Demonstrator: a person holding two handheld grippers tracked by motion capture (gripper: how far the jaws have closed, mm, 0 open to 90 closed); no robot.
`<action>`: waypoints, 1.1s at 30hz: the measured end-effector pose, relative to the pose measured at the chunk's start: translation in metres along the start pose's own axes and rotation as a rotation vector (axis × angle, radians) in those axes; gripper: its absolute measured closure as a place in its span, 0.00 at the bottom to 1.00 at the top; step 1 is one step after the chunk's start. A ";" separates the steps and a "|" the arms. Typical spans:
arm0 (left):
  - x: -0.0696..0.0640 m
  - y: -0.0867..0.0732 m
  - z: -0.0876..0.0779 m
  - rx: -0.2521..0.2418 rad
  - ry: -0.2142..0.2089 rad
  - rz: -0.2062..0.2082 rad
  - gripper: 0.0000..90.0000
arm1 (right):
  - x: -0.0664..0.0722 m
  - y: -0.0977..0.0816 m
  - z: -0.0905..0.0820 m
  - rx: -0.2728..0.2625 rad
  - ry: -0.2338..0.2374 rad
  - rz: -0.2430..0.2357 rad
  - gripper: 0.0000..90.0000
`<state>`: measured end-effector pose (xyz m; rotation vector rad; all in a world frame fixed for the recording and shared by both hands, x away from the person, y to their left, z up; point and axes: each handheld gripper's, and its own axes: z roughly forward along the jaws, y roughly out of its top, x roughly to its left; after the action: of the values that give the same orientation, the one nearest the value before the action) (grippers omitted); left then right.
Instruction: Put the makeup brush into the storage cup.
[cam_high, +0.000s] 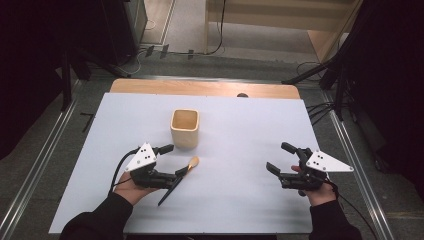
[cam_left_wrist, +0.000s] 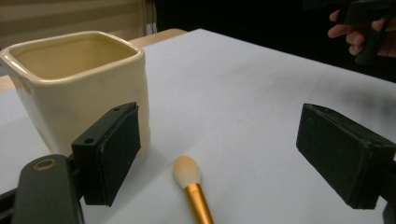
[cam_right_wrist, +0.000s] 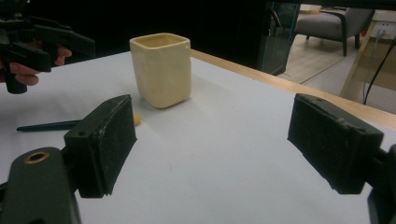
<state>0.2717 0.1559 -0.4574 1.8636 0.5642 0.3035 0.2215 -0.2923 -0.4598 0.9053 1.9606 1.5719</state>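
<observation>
A cream square cup (cam_high: 185, 127) stands upright on the white table (cam_high: 250, 125), left of centre. A makeup brush (cam_high: 192, 163) with cream bristles, a gold ferrule and a dark handle lies flat just in front of it. My left gripper (cam_high: 175, 160) is open over the brush's head end, with the cup (cam_left_wrist: 79, 84) close beside one jaw. The brush (cam_left_wrist: 192, 183) lies on the table between the jaws, touching neither. My right gripper (cam_high: 280, 157) is open and holds nothing at the table's right. From it the cup (cam_right_wrist: 161, 70) stands farther off and the brush handle (cam_right_wrist: 46, 126) lies at left.
A wooden strip (cam_high: 200, 88) edges the table's far side. Metal rails (cam_high: 350, 150) run along both sides on the floor, with cables and dark stands behind. The other hand's gripper (cam_left_wrist: 369, 23) shows at the upper right of the left gripper view.
</observation>
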 end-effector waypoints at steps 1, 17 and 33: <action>0.000 0.000 0.001 0.019 0.010 -0.001 0.16 | 0.000 0.000 0.000 0.001 0.000 0.000 0.18; -0.010 0.018 0.022 0.493 0.062 -0.090 0.20 | 0.000 0.000 -0.001 0.003 0.000 -0.002 0.18; -0.006 0.027 0.042 0.783 0.077 -0.127 0.32 | 0.001 -0.001 0.000 0.023 0.000 -0.002 0.18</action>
<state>0.2929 0.1116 -0.4474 2.5542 0.9427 0.0633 0.2207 -0.2920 -0.4603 0.9122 1.9829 1.5504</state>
